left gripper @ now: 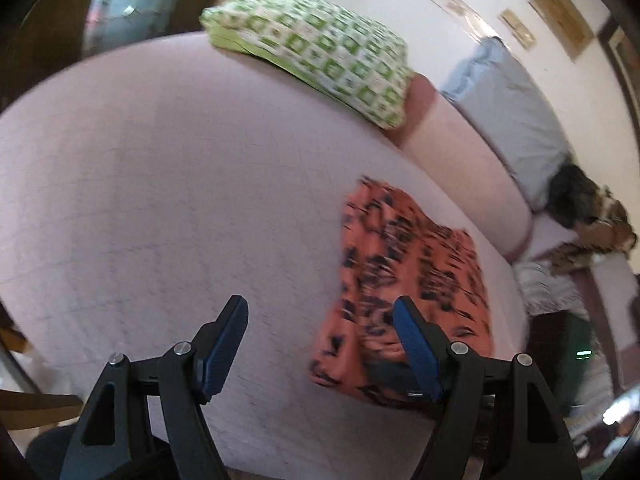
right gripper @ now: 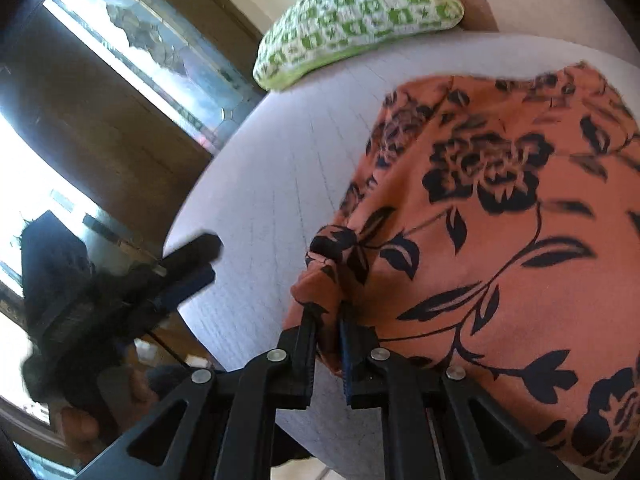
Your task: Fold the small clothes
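Observation:
An orange garment with a black flower print [left gripper: 408, 280] lies on the pale pink bed [left gripper: 180, 184] at the right near the front edge. My left gripper [left gripper: 320, 320] is open and empty above the bed, left of the garment. In the right wrist view the garment [right gripper: 500, 220] fills the right half. My right gripper [right gripper: 328, 320] is shut on a bunched corner of the garment. The left gripper [right gripper: 192, 264] shows blurred at the left, off the bed's edge.
A green and white checked pillow [left gripper: 320, 56] lies at the back of the bed and shows in the right wrist view [right gripper: 356, 16]. A grey-blue pillow [left gripper: 516, 120] and dark clothes [left gripper: 588, 208] lie at the right. A window [right gripper: 152, 60] is at the left.

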